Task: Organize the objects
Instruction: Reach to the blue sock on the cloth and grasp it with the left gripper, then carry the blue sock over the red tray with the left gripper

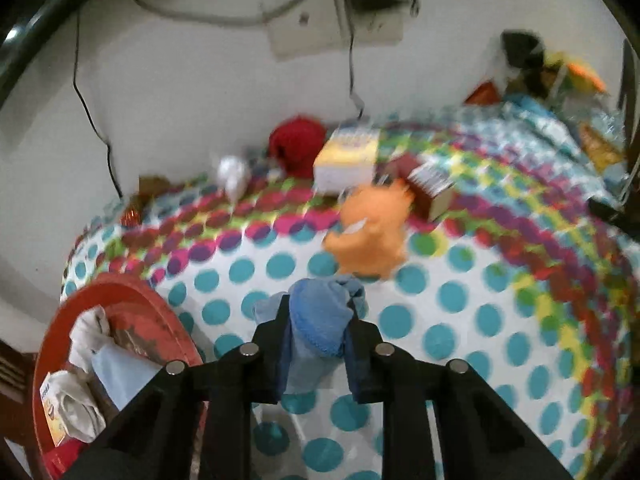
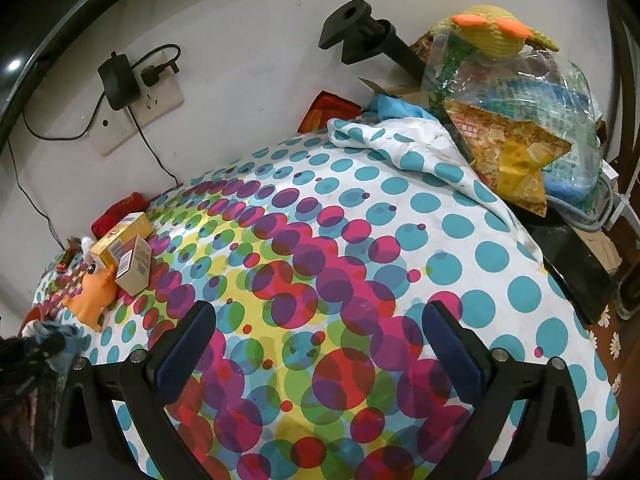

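Blue cloth [image 1: 324, 320] pinched in left tongs [image 1: 320, 344] beside cloth-filled red basin [image 1: 132, 300].

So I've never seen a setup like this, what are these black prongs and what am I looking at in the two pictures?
Those prongs are two-finger grippers, one held in each of a person's hands. Each carries a fisheye camera looking along its fingers, so one picture comes from each.

The left gripper is shut on a blue cloth. Beside it is a red basket holding other items. The right gripper is open and empty above the polka-dot sheet.

On the sheet lie an orange toy, small boxes and a red knitted item. A bag of packets sits at the far end.
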